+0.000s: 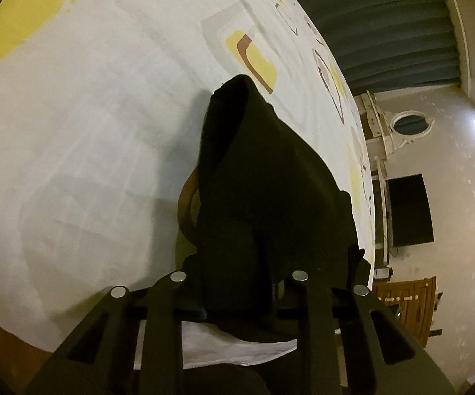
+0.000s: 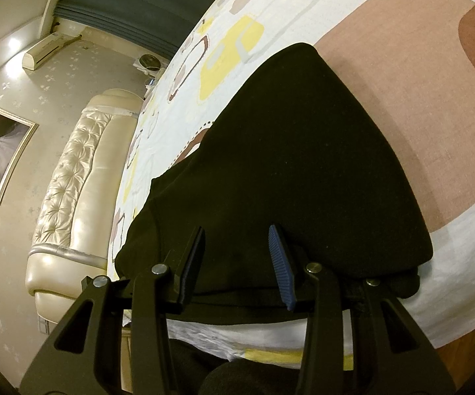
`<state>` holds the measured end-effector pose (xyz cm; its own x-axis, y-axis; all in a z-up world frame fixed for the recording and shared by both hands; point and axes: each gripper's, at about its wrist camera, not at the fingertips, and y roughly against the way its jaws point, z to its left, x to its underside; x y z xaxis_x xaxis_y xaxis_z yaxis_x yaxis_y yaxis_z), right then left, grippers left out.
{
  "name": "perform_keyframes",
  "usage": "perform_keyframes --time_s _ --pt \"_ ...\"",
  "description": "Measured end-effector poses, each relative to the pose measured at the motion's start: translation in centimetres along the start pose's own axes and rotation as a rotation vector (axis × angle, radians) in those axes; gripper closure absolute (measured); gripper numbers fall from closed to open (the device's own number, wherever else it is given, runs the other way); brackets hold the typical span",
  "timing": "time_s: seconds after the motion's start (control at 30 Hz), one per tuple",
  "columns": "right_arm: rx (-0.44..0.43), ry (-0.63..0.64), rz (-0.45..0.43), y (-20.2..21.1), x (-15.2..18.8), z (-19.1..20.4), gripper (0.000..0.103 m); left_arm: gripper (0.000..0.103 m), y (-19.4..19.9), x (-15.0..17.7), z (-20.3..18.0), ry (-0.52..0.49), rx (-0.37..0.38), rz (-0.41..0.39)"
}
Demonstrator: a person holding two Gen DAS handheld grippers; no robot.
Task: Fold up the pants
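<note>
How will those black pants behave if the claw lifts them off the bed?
Probably floppy: the black pants already drape in a limp peak from the left claw. They look thick and matte, so likely not slippery. On the bedsheet they would probably drag and bunch rather than slide.

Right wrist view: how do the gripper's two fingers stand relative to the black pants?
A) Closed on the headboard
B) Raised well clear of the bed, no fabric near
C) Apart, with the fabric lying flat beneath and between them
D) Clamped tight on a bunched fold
C: the right gripper shows a clear gap between its blue-padded fingers, and the black pants lie spread on the patterned bedspread under that gap, not pinched.
</note>
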<state>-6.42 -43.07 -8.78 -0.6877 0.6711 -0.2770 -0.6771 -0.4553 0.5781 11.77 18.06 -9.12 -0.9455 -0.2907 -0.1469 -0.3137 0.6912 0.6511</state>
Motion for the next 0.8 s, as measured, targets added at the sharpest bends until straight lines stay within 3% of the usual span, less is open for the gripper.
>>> perform_keyframes --time_s 0.03,0.17,0.43,0.63,0.8 --pt "0.000 -0.001 0.000 0.0 0.0 0.0 0.063 0.085 0.4 0.0 -0.5 0.008 -0.001 -0.012" --pt "-0.001 -0.003 -0.002 0.0 -0.1 -0.1 0.063 0.088 1.7 -0.5 -2.9 0.009 0.009 -0.054" --pt "-0.003 -0.001 -0.003 -0.1 -0.6 -0.2 0.063 0.089 3.8 0.6 -12.3 -0.169 -0.047 -0.113" --pt "-0.005 0.002 -0.005 -0.1 -0.7 -0.2 0.063 0.089 1.8 2.8 -20.8 -0.348 -0.113 -0.137" --pt "-0.008 0.003 -0.007 -0.1 -0.9 -0.3 0.063 0.089 -2.9 6.2 -26.3 -0.496 -0.155 -0.110"
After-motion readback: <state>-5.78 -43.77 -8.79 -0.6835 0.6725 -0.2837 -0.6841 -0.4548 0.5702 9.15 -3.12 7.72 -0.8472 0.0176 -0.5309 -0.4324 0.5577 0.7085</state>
